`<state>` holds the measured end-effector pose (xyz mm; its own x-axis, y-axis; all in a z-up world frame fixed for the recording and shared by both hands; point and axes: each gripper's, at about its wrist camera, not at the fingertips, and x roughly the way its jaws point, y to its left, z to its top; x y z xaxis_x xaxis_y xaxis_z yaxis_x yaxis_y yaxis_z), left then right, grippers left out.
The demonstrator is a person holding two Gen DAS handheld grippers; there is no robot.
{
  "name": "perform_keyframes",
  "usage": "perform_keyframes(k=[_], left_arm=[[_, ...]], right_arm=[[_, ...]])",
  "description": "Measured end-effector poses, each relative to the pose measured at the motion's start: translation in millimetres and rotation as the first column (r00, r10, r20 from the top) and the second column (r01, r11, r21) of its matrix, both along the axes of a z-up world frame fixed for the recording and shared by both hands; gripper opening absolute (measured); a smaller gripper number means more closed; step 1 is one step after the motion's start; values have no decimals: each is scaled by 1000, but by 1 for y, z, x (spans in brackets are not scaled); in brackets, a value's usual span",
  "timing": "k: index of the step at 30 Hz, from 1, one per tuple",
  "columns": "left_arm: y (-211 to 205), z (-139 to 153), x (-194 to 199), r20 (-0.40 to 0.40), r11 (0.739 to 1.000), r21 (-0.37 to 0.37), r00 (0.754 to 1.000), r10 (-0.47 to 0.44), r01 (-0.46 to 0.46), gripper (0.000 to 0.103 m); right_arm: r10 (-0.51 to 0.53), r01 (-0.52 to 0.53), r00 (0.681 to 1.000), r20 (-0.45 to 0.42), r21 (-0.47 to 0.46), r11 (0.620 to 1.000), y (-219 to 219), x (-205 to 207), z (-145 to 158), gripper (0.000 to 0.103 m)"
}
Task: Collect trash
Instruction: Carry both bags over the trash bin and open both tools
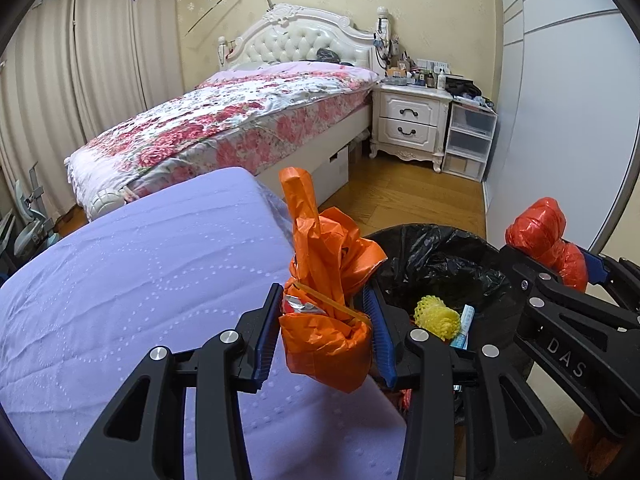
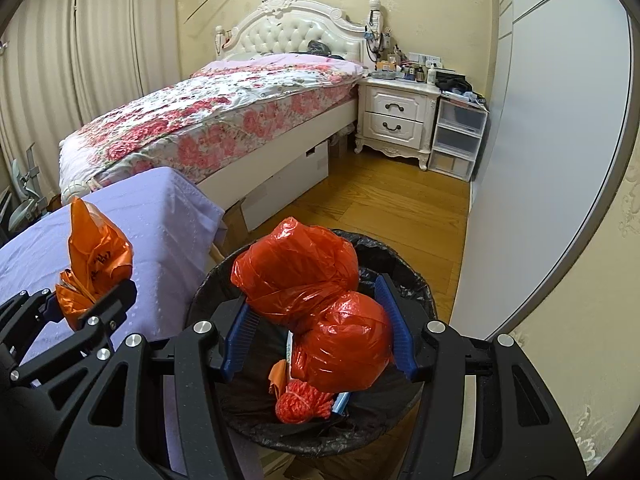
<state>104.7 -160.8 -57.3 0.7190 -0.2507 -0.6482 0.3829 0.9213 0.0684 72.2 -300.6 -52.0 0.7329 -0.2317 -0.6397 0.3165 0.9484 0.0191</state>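
Note:
My left gripper (image 1: 326, 332) is shut on an orange plastic bag (image 1: 326, 300) with a wrapper inside, held at the right edge of the purple-covered surface (image 1: 140, 280), beside the bin. It also shows in the right wrist view (image 2: 94, 264). My right gripper (image 2: 320, 328) is shut on a knotted red plastic bag (image 2: 312, 292) and holds it over the black-lined trash bin (image 2: 416, 284). In the bin lie a yellow foam net (image 1: 438, 318), a red net (image 2: 302, 402) and a small tube (image 1: 464, 326).
A bed with a floral cover (image 1: 224, 124) stands behind the purple surface. A white nightstand (image 1: 408, 120) and plastic drawers (image 1: 468, 144) stand at the far wall. A wardrobe door (image 2: 540, 160) runs along the right. Wooden floor (image 2: 380, 208) lies between.

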Motion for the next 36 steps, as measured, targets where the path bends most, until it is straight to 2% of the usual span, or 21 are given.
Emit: perform_keyframes(k=[15, 18, 20, 24, 32, 36], left_arm=[[-27, -7, 24, -6, 999, 36, 1000, -1, 1, 43], [-31, -10, 26, -13, 999, 42, 1000, -9, 9, 50], [-31, -11, 26, -8, 999, 45, 1000, -10, 11, 60], [-31, -10, 27, 2, 999, 51, 1000, -4, 4, 72], [-24, -7, 26, 25, 998, 59, 999, 29, -31, 77], [-17, -1, 24, 33, 998, 37, 999, 43, -44, 78]], right_arm=[[-64, 64, 998, -28, 2, 998, -24, 25, -18, 57], [-72, 73, 997, -34, 1, 997, -26, 28, -21, 59], [-77, 77, 997, -29, 1, 997, -26, 28, -22, 69], [-96, 96, 995, -28, -7, 995, -30, 26, -23, 69], [-124, 123, 992, -15, -8, 992, -35, 21, -19, 70], [-128, 128, 992, 1, -11, 992, -33, 17, -14, 75]])
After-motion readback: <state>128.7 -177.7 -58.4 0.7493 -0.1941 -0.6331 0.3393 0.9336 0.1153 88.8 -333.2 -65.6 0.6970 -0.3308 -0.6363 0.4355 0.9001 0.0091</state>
